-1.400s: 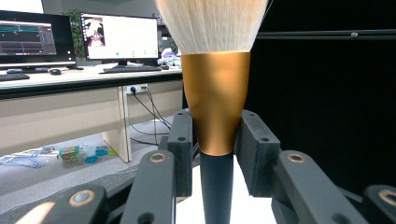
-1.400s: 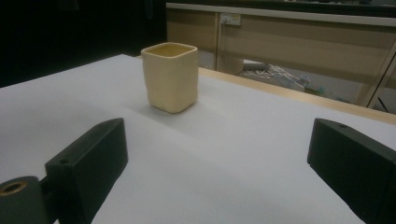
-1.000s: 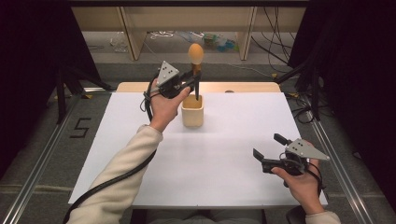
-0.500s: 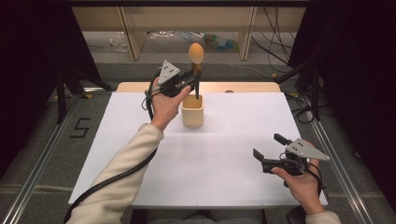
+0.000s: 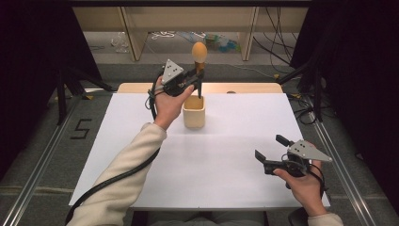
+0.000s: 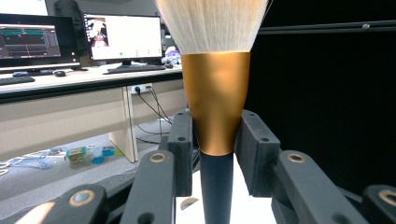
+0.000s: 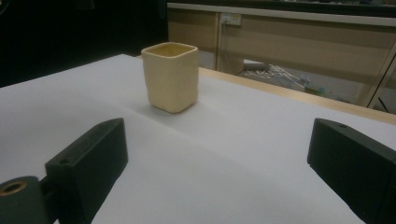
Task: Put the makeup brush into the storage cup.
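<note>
One light, stiff makeup brush with soft bristles is standing upright above the cream cup at the far middle of the surface, the left gripper jaws pinching its gold ferrule, while the right gripper is hovering near-right, jaws wide and empty.

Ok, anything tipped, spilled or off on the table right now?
Nothing stands out. The cream cup stands upright on the white table, no spill. The left gripper grips the brush upright above the cup; the right gripper is open.
</note>
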`<state>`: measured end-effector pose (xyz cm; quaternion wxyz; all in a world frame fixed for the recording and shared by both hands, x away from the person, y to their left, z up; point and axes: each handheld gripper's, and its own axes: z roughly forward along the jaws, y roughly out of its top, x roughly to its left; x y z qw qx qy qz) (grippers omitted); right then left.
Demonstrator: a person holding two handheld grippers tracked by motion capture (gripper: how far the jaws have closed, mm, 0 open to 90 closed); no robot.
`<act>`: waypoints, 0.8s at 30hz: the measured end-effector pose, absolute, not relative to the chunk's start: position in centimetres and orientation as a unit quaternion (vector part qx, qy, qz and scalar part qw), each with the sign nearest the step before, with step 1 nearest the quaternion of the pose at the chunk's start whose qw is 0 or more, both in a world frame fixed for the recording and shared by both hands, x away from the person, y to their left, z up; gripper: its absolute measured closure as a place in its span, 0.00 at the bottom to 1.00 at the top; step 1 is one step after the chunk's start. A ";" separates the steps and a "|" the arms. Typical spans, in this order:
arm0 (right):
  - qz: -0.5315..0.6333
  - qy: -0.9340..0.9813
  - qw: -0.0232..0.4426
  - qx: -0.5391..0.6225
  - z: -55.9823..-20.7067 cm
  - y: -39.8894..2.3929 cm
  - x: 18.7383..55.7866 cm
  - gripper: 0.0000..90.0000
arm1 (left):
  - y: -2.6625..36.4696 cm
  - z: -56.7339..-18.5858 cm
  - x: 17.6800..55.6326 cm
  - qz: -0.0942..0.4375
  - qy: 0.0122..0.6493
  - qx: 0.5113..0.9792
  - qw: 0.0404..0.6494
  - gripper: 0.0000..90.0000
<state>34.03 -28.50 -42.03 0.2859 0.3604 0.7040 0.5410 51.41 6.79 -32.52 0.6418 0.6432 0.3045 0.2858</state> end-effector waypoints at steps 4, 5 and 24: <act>0.542 0.703 0.288 0.361 -42.0 -28.5 34.0 0.07 | 6.7 -32.7 51.6 0.287 0.307 0.644 0.639 0.76; 0.542 0.702 0.288 0.361 -42.0 -28.5 34.0 0.07 | 6.7 -32.8 51.6 0.288 0.305 0.644 0.640 0.76; 0.540 0.705 0.278 0.365 -42.0 -28.5 34.0 0.07 | 7.1 -33.7 52.4 0.304 0.315 0.641 0.630 0.76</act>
